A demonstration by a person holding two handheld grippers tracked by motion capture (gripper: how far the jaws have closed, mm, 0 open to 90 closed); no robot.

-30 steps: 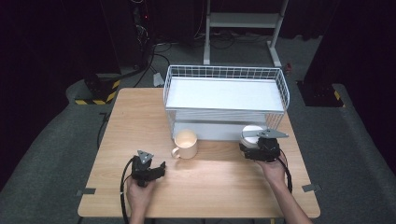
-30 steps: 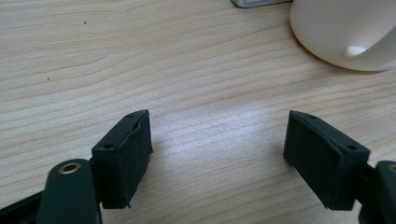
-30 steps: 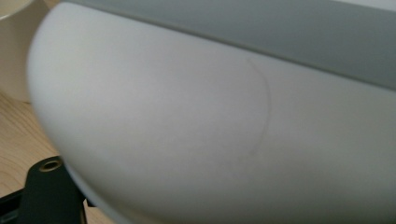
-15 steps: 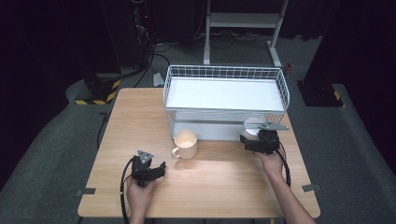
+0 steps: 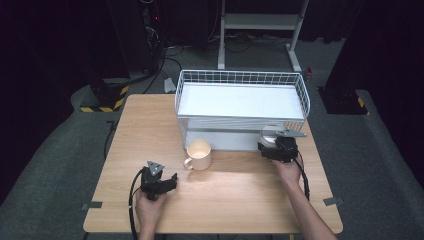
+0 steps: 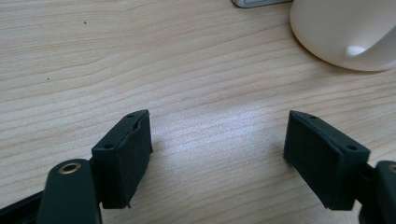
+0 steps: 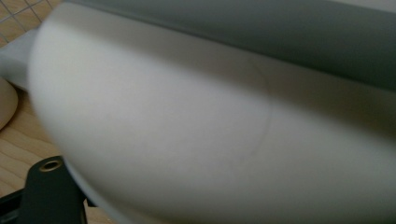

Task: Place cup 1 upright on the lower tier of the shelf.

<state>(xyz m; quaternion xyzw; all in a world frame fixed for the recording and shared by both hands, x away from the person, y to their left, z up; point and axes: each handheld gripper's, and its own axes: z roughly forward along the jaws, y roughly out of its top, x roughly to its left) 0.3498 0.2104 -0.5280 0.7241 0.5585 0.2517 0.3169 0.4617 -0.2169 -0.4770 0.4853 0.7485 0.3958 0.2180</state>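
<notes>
A white bowl (image 5: 269, 134) is at the right front foot of the white wire rack (image 5: 241, 75), and my right gripper (image 5: 274, 146) is shut on its near rim. In the right gripper view the bowl (image 7: 177, 135) is blurred and very close, under a grey edge of the rack (image 7: 280, 32). A cream mug (image 5: 199, 152) stands upright in front of the rack, with its handle toward the left. My left gripper (image 5: 166, 178) rests on the table, open and holding nothing (image 6: 217, 140), and the mug (image 6: 341, 32) lies ahead to its right.
The wooden table (image 5: 225, 200) has bare surface across the front and left. The rack takes up the back right part. Black cables trail from both grippers toward the near edge. Beyond the table are a dark floor and a metal stand (image 5: 260, 22).
My right gripper has moved forward toward the rack with the bowl in it. The left gripper and the mug have stayed put.
</notes>
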